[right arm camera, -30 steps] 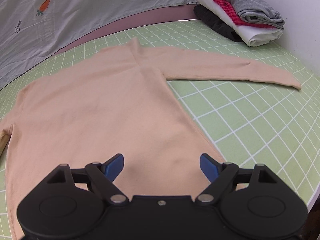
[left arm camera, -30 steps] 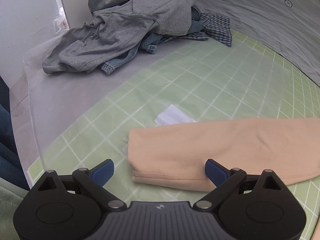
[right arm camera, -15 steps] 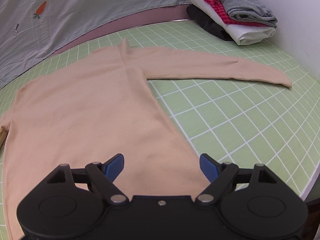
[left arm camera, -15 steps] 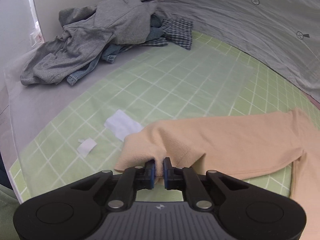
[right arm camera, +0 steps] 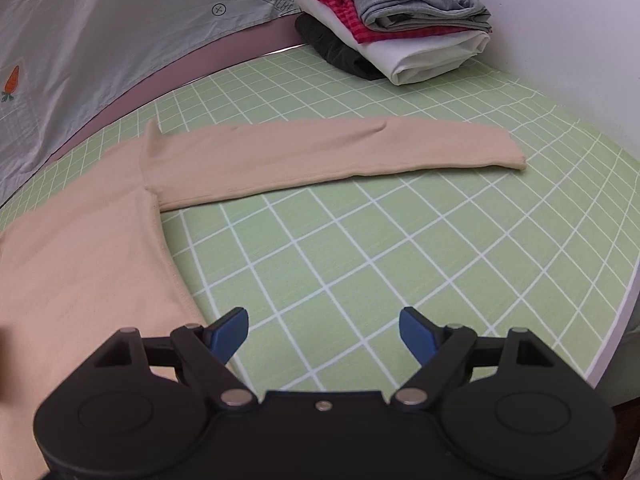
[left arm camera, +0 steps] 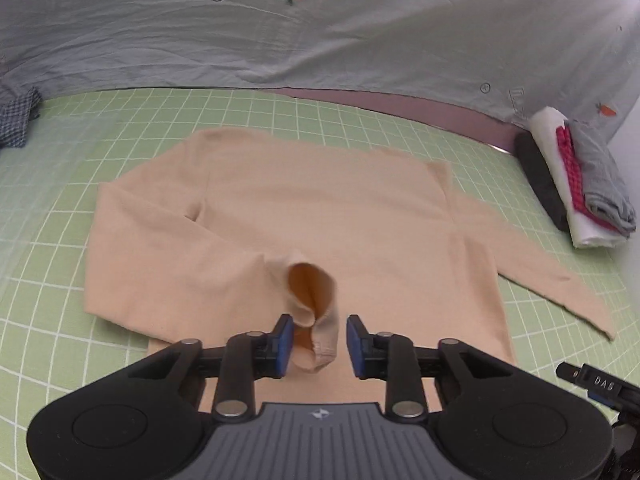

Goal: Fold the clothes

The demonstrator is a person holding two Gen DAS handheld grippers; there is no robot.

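Left gripper [left arm camera: 316, 340]: jaws partly parted, the sleeve cuff [left arm camera: 314, 312] loose between them, low centre.
Sweater [left arm camera: 320, 216]: flat on the green mat [left arm camera: 48, 280], mid-frame.
Right gripper [right arm camera: 323, 330]: jaws wide, empty, hem just left.

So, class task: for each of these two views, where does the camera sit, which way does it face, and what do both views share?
Left wrist: sits behind the left gripper, faces across the sweater toward the grey sheet; its fingers show, apart around a folded-in cuff.
Right wrist: sits behind the right gripper, open, faces the flat sleeve and mat.
Shared: sweater, mat, sheet, folded stack.
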